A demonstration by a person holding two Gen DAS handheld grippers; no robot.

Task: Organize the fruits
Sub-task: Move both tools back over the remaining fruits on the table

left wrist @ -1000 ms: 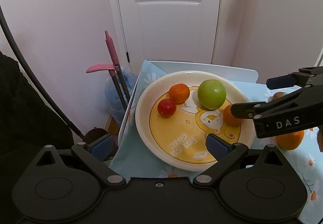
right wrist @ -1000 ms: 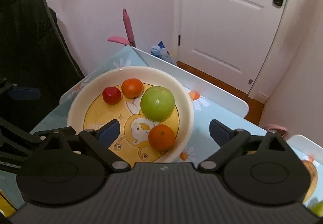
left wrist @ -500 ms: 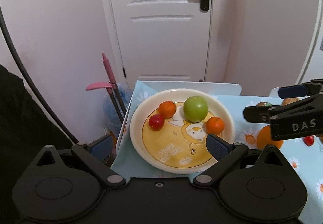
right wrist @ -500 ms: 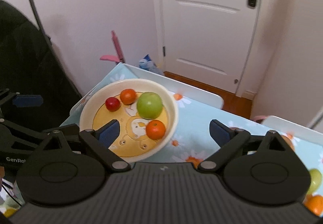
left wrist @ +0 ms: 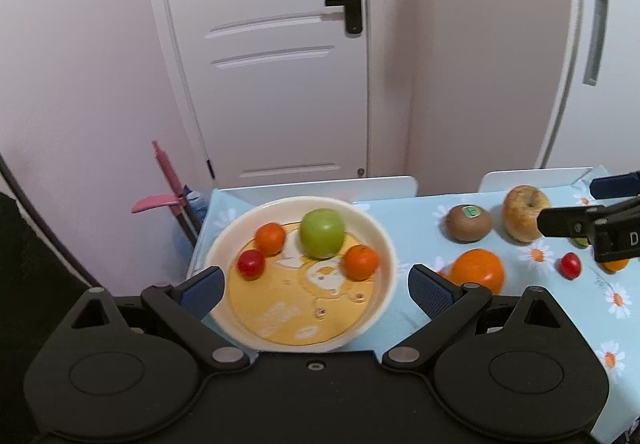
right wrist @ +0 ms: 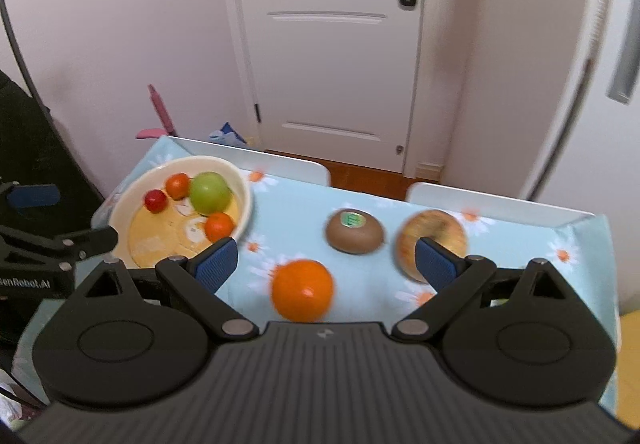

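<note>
A cream plate (left wrist: pixel 384 244) (right wrist: pixel 244 188) with a yellow centre holds a green apple (left wrist: pixel 322 233) (right wrist: pixel 210 193), two small oranges (left wrist: pixel 361 262) (left wrist: pixel 270 238) and a red tomato (left wrist: pixel 251 264). On the blue cloth lie a large orange (right wrist: pixel 302 295) (left wrist: pixel 478 270), a kiwi (right wrist: pixel 353 231) (left wrist: pixel 469 222), a yellowish apple (right wrist: pixel 436 228) (left wrist: pixel 525 213) and a small red fruit (left wrist: pixel 570 265). My left gripper (left wrist: pixel 316 286) is open and empty above the plate. My right gripper (right wrist: pixel 326 264) is open and empty above the large orange.
The table (right wrist: pixel 500 204) has white raised edges at the back. A white door (left wrist: pixel 280 56) and pink wall stand behind. A pink-handled mop (left wrist: pixel 168 180) leans left of the table. A black object (right wrist: pixel 36 164) is at the far left.
Both grippers have pulled back and up from the plate. The right gripper has swung right, over the loose fruit. Both stay open and empty.
</note>
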